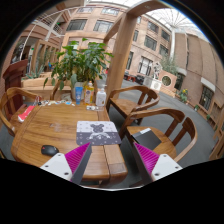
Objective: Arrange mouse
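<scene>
Fingers of the gripper [105,163] stand spread wide apart, their magenta pads [76,156] facing each other across an open gap with nothing held between them. Through that gap shows the slatted wooden table [60,125], its planks running away from the fingers. Just ahead of the fingers, near the middle of the table, lies a patterned mouse mat [97,132], pale with a dark scattered print, nothing resting on it. The mouse [49,150], small, dark and rounded, sits on the bare wood off to the left of the left finger, well apart from the mat and not touched by either finger. Farther along the table, beyond the mat, stands a cluster of bottles [84,95], one with a yellow-orange label and one clear beside it. A red item [25,112] lies on the far left part of the table; what it is cannot be told. Wooden armchairs ring the table: one on the left [10,103], one beyond the right side [135,100], and another closer on the right [170,128]. Behind the bottles rises a leafy green plant [85,62], and past it stand multi-storey buildings [120,30] with many windows around a courtyard under a bright roof.
</scene>
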